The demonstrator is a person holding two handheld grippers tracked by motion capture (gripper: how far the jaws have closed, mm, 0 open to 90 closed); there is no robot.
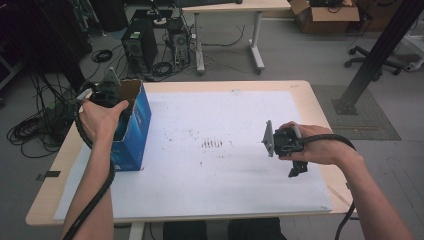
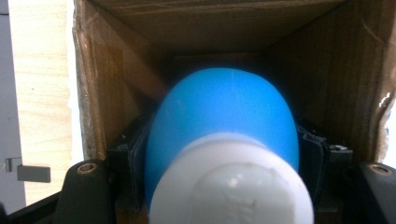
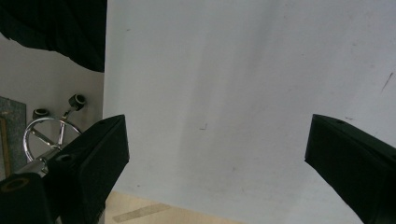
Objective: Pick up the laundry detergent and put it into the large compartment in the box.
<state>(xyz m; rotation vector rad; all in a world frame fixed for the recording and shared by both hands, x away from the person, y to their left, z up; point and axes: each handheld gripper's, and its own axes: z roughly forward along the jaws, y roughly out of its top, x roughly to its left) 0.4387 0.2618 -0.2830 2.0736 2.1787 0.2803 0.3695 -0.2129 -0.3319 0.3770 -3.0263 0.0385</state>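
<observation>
Over on the left side of the table (image 1: pixel 300 95), the left tongs (image 1: pixel 107 92) are poked down into the open top of a blue cardboard box (image 1: pixel 134 127). Between them sits a blue bottle (image 2: pixel 224 116) with a white cap (image 2: pixel 231 182), deep inside the box; can't tell if the pads press on it or just sit beside it. Right tongs (image 3: pixel 217 163) are spread wide apart with nothing in them, hovering over the white sheet (image 1: pixel 225 175)

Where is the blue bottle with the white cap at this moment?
In the left gripper view, the blue bottle sits between the left tool jaws, inside the open cardboard box at the table's left side.
</observation>
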